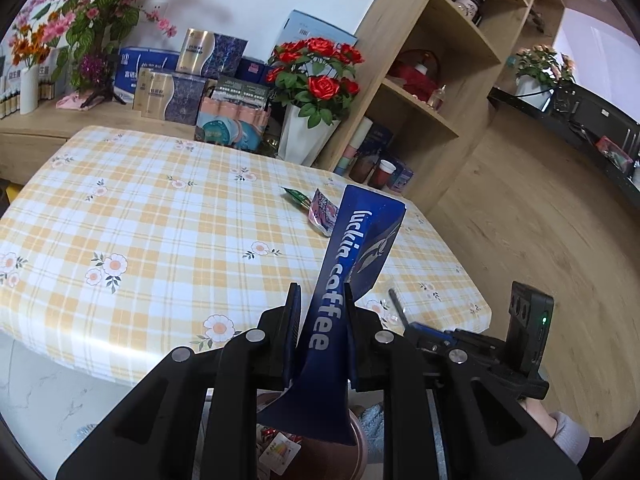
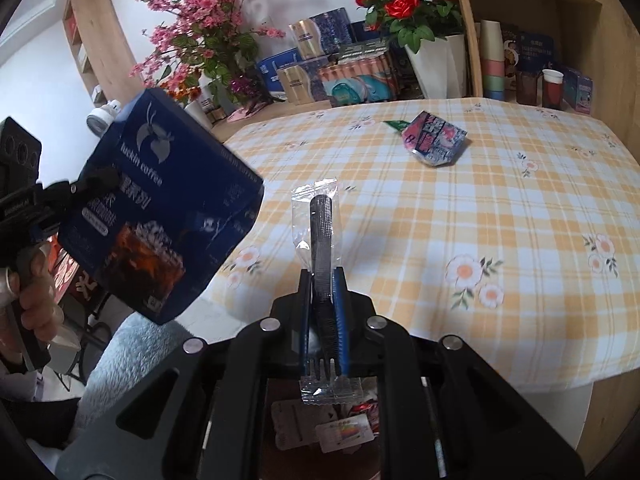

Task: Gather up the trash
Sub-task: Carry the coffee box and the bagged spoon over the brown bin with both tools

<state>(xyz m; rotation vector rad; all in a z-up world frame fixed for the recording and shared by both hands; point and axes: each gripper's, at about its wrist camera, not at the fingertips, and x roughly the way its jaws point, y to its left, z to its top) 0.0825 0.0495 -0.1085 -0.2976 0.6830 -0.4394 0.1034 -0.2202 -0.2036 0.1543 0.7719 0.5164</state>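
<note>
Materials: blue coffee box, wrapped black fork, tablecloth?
Blue luckin coffee box: printed cardboard by its creased flat panels, slightly glossy. Black fork: likely plastic, inside a clear crinkly film wrapper. Yellow checked floral tablecloth: probably wipeable vinyl, given the soft sheen.

Red roses (image 1: 316,68) in white vase (image 1: 304,136) (behind checked table (image 1: 160,208)).

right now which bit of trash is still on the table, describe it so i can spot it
Look at the yellow checked tablecloth, far side, towards the white vase of red roses. There lies a crumpled pink and blue wrapper, shiny, with a small green wrapper touching its far-left corner.
</note>
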